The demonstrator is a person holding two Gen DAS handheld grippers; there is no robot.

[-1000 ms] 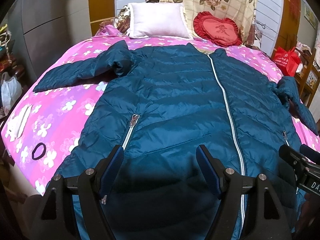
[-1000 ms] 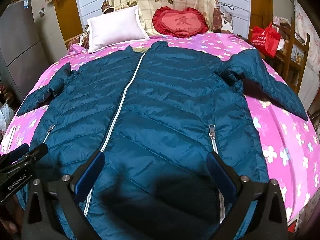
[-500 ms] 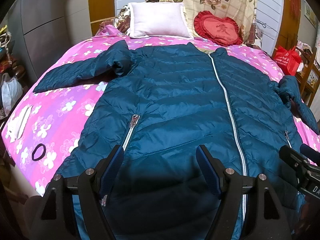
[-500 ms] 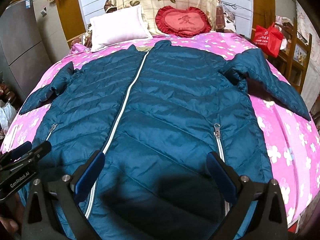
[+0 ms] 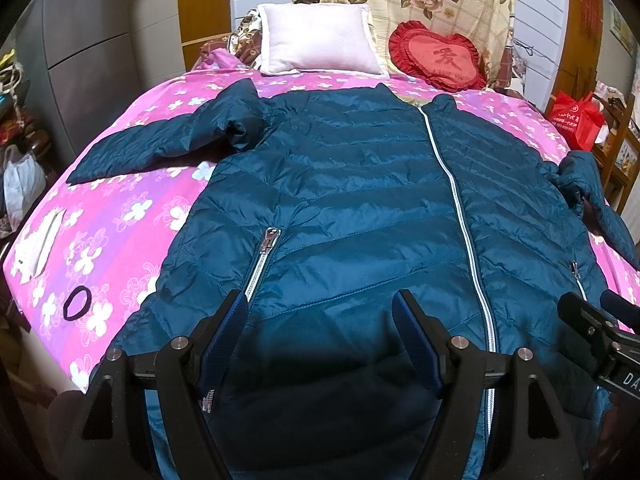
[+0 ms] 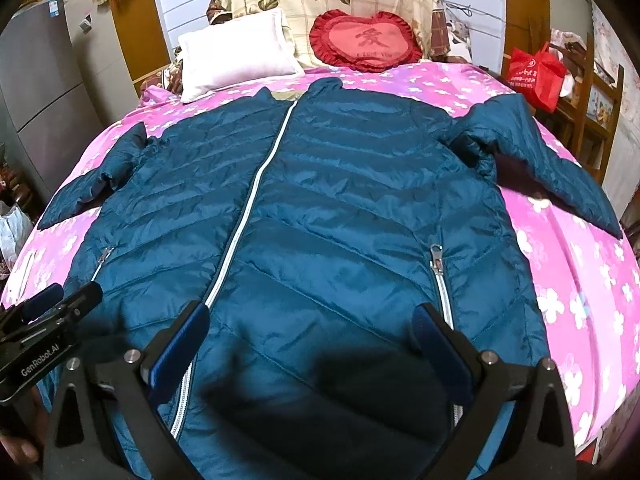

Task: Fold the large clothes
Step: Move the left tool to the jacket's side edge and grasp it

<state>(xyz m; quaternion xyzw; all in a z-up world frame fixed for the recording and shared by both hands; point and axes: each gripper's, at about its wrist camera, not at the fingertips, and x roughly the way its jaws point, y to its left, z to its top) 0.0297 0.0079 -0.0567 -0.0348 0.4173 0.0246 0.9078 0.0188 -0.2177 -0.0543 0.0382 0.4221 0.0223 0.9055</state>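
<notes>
A dark teal quilted puffer jacket lies flat, front up and zipped, on the pink flowered bed; it also fills the right wrist view. Both sleeves are spread outward: one to the left, one to the right. My left gripper is open and empty above the hem's left half, beside the left pocket zip. My right gripper is open and empty above the hem's right half, between the white centre zip and the right pocket zip.
A white pillow and a red heart cushion lie at the bed's head. A black hair tie and a white packet lie on the left bed edge. A red bag and wooden shelves stand at right.
Both grippers have edged slightly forward and lower over the jacket's hem. The jacket has not moved and both grippers stay open.
</notes>
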